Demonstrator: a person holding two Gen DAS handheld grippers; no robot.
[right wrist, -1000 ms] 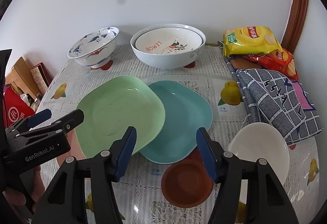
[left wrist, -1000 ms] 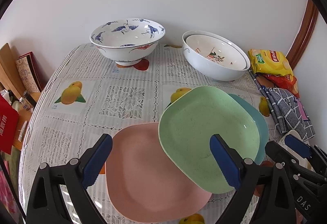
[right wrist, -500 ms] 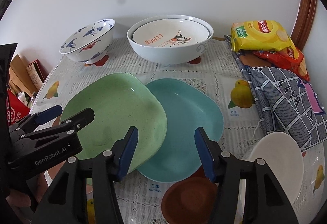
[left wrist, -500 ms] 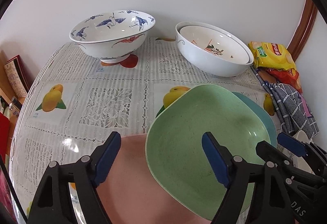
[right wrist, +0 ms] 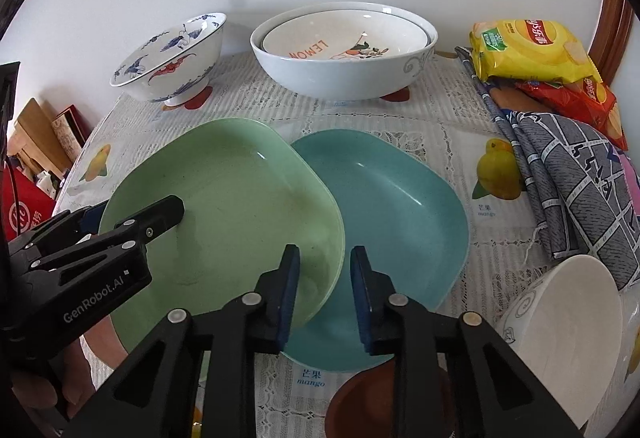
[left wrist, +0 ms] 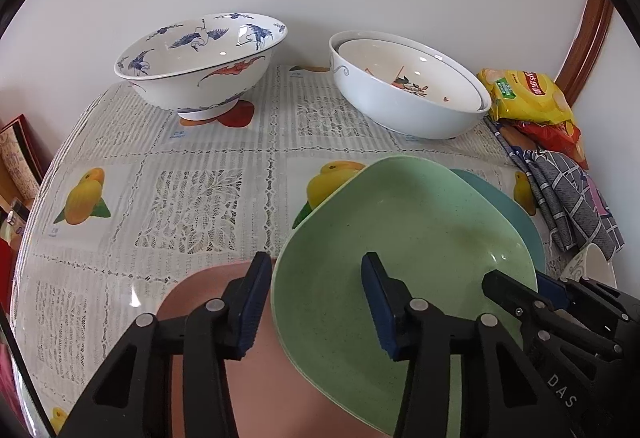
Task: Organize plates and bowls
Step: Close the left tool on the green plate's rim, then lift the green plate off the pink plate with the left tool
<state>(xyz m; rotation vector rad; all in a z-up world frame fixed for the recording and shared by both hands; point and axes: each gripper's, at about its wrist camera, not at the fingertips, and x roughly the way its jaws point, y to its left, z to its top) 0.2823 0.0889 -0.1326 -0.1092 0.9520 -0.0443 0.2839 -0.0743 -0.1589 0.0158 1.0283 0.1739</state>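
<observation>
1. The green plate [right wrist: 224, 206], a rounded square with no clear long axis, lies face up and tilted. Its left part overlaps the pink plate [left wrist: 256, 378] and its right edge overlaps the teal plate [right wrist: 396, 222].
2. The left gripper [left wrist: 316, 302] straddles the green plate's left rim, one pad outside over the pink plate and one inside the well. Its jaws are closing with the rim between them; whether the pads press it, I cannot tell.
3. The right gripper [right wrist: 324, 294] straddles the green plate's right rim where it overlaps the teal plate. Its jaws are closing, and contact is again unclear.
4. Bare tablecloth [left wrist: 192, 206] lies open between the plates and the bowls at the wall.
5. The crane bowl [left wrist: 200, 62] stands upright and empty. The big white bowl [right wrist: 344, 66] holds a smaller bowl [right wrist: 340, 38] nested inside.
6. At the near right are a brown saucer [right wrist: 360, 402], a white bowl [right wrist: 568, 322], a checked cloth [right wrist: 576, 178] and a chip bag [right wrist: 528, 50].
</observation>
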